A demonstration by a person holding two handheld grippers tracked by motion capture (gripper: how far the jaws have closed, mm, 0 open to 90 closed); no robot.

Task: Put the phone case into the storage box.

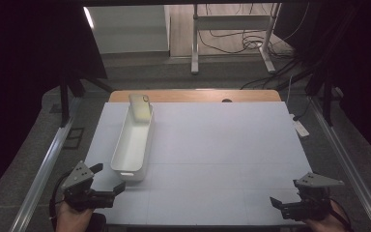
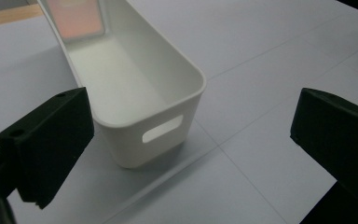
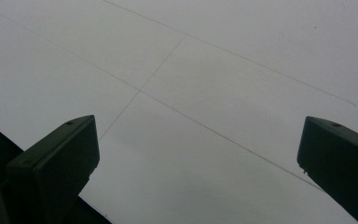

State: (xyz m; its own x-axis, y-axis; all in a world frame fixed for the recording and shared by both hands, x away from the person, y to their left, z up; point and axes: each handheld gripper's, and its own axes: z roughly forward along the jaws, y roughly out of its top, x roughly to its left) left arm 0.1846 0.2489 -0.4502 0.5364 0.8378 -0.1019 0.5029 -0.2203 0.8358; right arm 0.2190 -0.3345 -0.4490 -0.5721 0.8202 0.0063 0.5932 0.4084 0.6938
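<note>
A long white bin lies lengthwise on the left side of the table. A flat yellowish card-like object leans in its far end. My left gripper hovers at the front left corner, just short of the bin's near end, jaws wide open and empty. In the left gripper view the bin with its handle slot sits between the open jaws, and the flat object looks pinkish at the top. My right gripper is at the front right corner, open, over bare white surface.
The white sheet covers the table, with a wooden strip along the far edge. Metal rails run down both sides. A white power strip lies off the right edge. Cables and a metal stand are beyond the table.
</note>
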